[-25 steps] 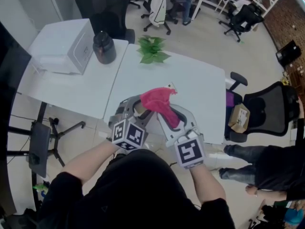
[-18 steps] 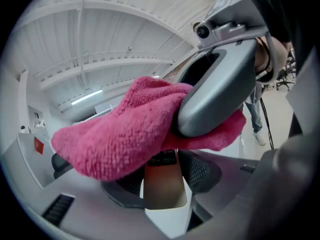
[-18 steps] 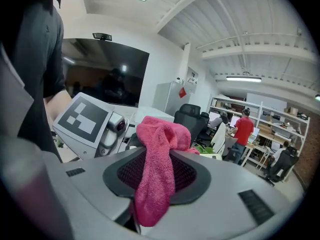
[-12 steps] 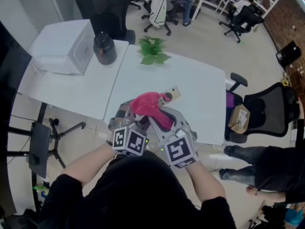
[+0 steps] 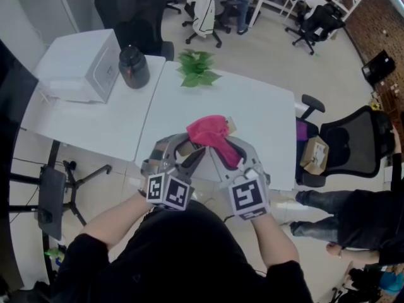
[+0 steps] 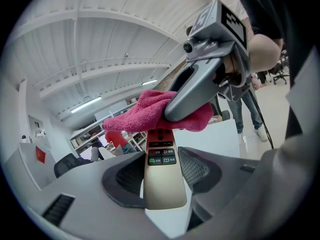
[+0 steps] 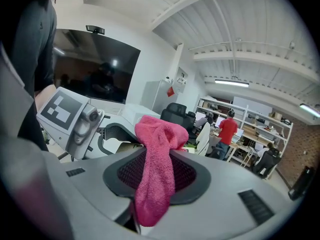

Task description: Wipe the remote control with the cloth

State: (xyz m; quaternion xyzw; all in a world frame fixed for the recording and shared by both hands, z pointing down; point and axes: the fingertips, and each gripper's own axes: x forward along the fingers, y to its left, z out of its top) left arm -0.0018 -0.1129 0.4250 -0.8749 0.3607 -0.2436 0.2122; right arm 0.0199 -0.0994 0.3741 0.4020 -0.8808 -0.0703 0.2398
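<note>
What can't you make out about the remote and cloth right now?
- Remote control far end: left gripper view, covered by the cloth and the right gripper.
- Remote control body: head view, mostly under the cloth and the left gripper.
- Remote control: right gripper view, mostly behind the hanging cloth.
- Button labels: left gripper view, too small to read.

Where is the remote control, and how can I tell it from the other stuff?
Find the big white table, then the two grippers at its near edge. The left gripper grips a long, flat, pale-gold remote control with small coloured buttons. Its far end hides under the pink cloth held by the right gripper; it is the only stiff, gold thing there.
</note>
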